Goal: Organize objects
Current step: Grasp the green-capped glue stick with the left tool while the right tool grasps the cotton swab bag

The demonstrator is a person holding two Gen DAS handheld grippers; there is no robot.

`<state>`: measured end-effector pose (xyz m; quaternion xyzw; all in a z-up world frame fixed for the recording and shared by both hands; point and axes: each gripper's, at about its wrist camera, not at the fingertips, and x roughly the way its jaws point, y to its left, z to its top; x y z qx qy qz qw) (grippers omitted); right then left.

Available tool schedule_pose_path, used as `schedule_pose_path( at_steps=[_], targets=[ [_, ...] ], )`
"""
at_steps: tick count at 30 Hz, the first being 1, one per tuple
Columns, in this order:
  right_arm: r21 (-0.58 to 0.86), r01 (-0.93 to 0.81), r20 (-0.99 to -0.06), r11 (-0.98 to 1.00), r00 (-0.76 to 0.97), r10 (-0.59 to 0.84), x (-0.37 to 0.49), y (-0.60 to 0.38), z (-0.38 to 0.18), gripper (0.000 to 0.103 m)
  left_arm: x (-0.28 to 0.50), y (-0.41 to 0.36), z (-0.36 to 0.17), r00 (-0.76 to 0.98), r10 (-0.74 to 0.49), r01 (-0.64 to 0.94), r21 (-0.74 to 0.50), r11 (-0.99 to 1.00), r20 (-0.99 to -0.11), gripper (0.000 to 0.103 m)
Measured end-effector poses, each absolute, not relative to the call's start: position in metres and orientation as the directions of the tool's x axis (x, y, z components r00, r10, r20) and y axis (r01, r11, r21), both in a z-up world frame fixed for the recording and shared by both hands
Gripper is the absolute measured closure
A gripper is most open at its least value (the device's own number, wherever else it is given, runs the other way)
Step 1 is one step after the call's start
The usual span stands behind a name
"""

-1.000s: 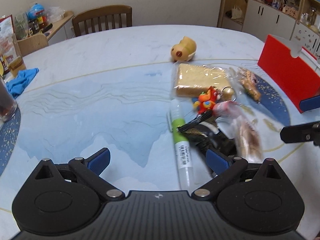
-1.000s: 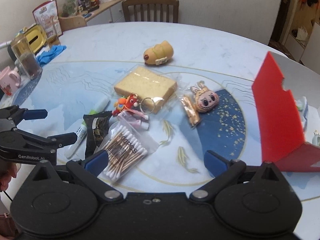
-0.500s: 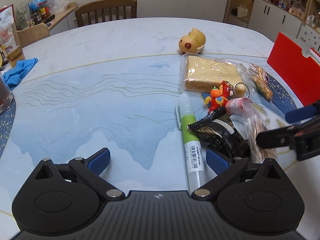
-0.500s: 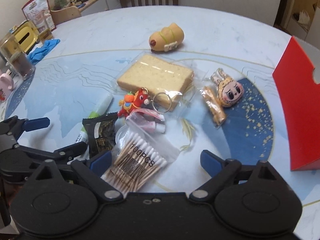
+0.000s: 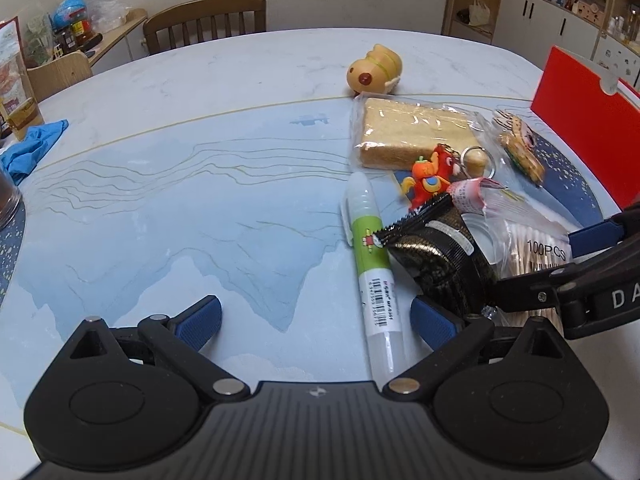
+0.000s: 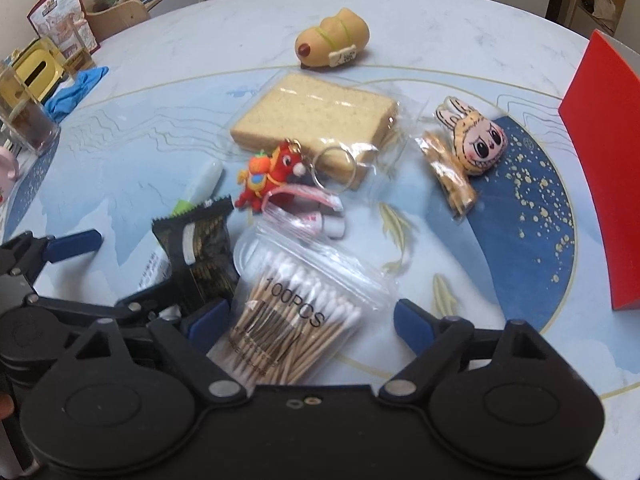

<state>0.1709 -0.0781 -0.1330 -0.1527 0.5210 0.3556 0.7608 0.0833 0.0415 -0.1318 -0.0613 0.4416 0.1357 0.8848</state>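
Two open claws [image 5: 316, 318] [image 6: 310, 318]; bunny-face charm [image 6: 478, 144] plain only from right.

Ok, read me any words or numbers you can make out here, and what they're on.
"100PCS": on the cotton swab bag.
"DA": on the right gripper, rest cut off by the frame edge.
Marker barcode digits: too small to read.
Tag on the yellow toy: blurred, unreadable.
Black packet print: unreadable.

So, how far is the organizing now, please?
Nothing looks sorted yet: the sponge, red keychain, marker and black packet lie clustered on the table. Nothing is held; the right gripper straddles the cotton swab bag, jaws open. The left gripper is open around the marker. Everything remains.
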Motion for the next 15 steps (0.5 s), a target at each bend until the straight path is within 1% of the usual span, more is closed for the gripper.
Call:
schedule_pose_path(
  at_steps=[1, 6, 8, 9, 11, 12, 14, 15],
  targets=[
    [0.131, -0.705, -0.901, 0.696, 0.208, 0.381, 0.170, -0.079, -0.133, 0.015, 0.083, 0.040, -0.132, 0.575, 0.185, -0.289, 0.013, 0.957, -0.797, 0.002],
    [0.097, -0.729, -0.900, 0.677, 0.226, 0.372, 0.168, -0.087, -0.133, 0.019, 0.084, 0.034, -0.129, 0.591, 0.178, -0.270, 0.015, 0.963, -0.787, 0.013],
    [0.071, -0.744, -0.900, 0.665, 0.239, 0.363, 0.165, -0.090, -0.134, 0.021, 0.085, 0.032, -0.127, 0.596, 0.176, -0.263, 0.016, 0.965, -0.783, 0.023],
    [0.051, -0.751, -0.900, 0.658, 0.251, 0.356, 0.163, -0.092, -0.135, 0.022, 0.086, 0.031, -0.127, 0.598, 0.175, -0.260, 0.017, 0.965, -0.782, 0.026],
    [0.017, -0.765, -0.899, 0.644, 0.271, 0.345, 0.160, -0.096, -0.136, 0.023, 0.087, 0.030, -0.125, 0.599, 0.175, -0.258, 0.019, 0.966, -0.781, 0.035],
    [0.016, -0.768, -0.896, 0.640, 0.273, 0.350, 0.160, -0.098, -0.136, 0.024, 0.087, 0.030, -0.125, 0.600, 0.175, -0.258, 0.019, 0.966, -0.781, 0.037],
    [0.015, -0.769, -0.894, 0.639, 0.276, 0.354, 0.160, -0.102, -0.135, 0.026, 0.088, 0.029, -0.124, 0.603, 0.171, -0.252, 0.018, 0.968, -0.779, 0.047],
    [0.015, -0.769, -0.892, 0.639, 0.278, 0.356, 0.161, -0.104, -0.135, 0.030, 0.089, 0.028, -0.123, 0.604, 0.170, -0.247, 0.019, 0.969, -0.779, 0.050]
  ],
)
